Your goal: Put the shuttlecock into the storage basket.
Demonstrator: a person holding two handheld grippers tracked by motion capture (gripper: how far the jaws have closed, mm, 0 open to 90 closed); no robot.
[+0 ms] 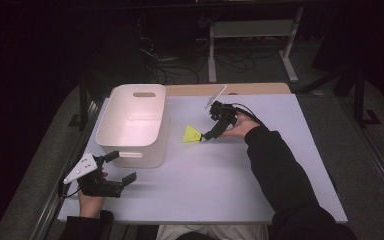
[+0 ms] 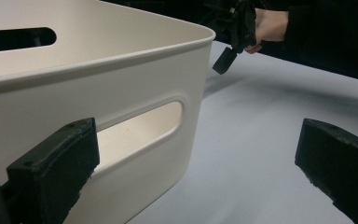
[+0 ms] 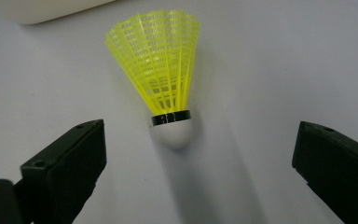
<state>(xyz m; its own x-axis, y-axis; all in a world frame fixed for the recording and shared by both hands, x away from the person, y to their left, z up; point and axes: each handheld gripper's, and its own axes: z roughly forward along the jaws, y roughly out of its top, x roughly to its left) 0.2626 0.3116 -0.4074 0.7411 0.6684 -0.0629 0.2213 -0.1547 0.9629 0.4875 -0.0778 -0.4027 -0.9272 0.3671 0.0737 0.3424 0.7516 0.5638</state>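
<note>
Reaching in toward the shuttlecock [image 3: 170, 79], the right gripper [image 3: 193, 172] has its jaws spread wide, one on each side of the white cork tip, not touching it. In the right gripper view the birdie lies on its side on the table [image 3: 284, 60], yellow skirt pointing away from the jaws, cork end nearest them. So nothing is grabbed yet, it's lined up at best.

From the high view, the right gripper [image 1: 211, 134] sits just beside the shuttlecock [image 1: 191, 134], which rests on the table [image 1: 220, 175] near the right wall of the bin [image 1: 130, 150] but outside it.

Over on the other side, the left gripper [image 1: 123, 167] hangs by the bin's near corner, jaws also apart and holding nothing. In the left gripper view one jaw sits just in front of the bin [image 2: 121, 79] wall by the handle slot, whether it touches is hard to tell; the other is out over bare table [image 2: 261, 140].

Progress-wise, looks like the very start: the bin seems empty as far as its inside shows, the birdie isn't picked up. Probably left to do: close on the cork, lift, carry over the rim, drop it in.
</note>
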